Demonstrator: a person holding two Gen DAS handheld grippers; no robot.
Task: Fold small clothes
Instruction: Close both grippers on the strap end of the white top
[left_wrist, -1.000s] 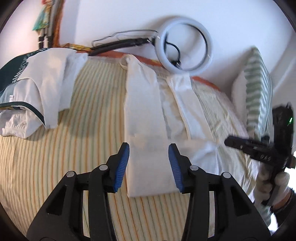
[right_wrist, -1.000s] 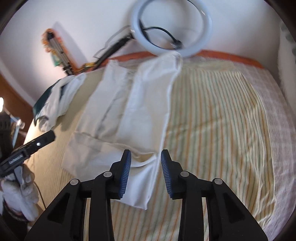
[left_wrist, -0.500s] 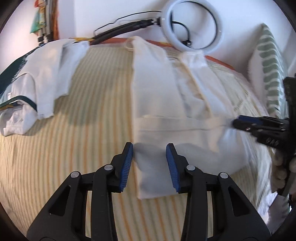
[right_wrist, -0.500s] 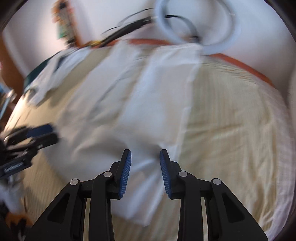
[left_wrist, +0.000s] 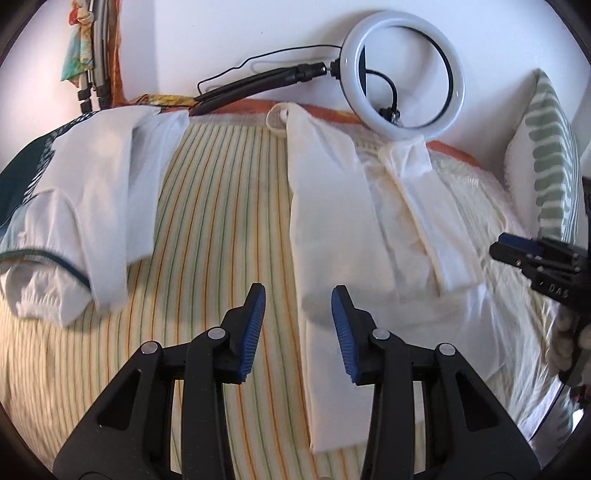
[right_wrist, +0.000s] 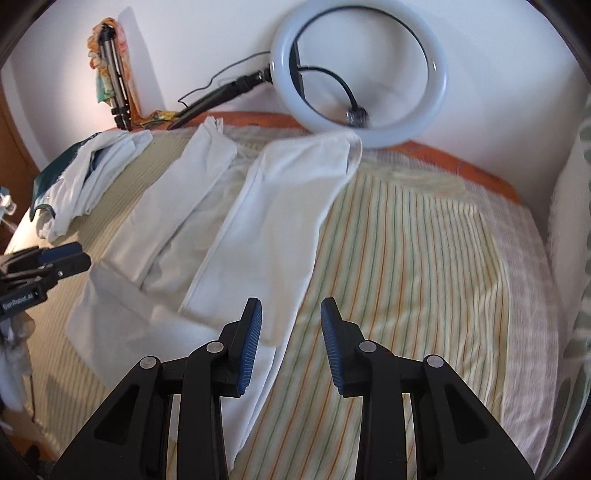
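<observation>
A cream-white garment (left_wrist: 332, 229) lies lengthwise on the striped bedsheet (left_wrist: 221, 229), its two long panels folded inward and its near end spread wider. My left gripper (left_wrist: 298, 332) hovers open over the garment's left edge, with nothing pinched between its blue pads. My right gripper (right_wrist: 291, 339) hovers open over the garment (right_wrist: 266, 229) at its right edge, where cloth lies under the left finger and bare sheet under the right one. Each gripper also shows in the other's view: the right gripper (left_wrist: 517, 253) at the far right, the left gripper (right_wrist: 62, 256) at the far left.
A pile of white and dark-green clothes (left_wrist: 74, 206) lies at the left of the bed. A ring light (left_wrist: 402, 74) on a black arm leans against the wall at the head of the bed. A green-striped pillow (left_wrist: 546, 158) stands at the right. Striped sheet (right_wrist: 424, 258) lies right of the garment.
Both grippers have slid outward: the left from over the garment's middle to its left edge, the right to its right edge. The garment lies as before, and both jaws stay apart.
</observation>
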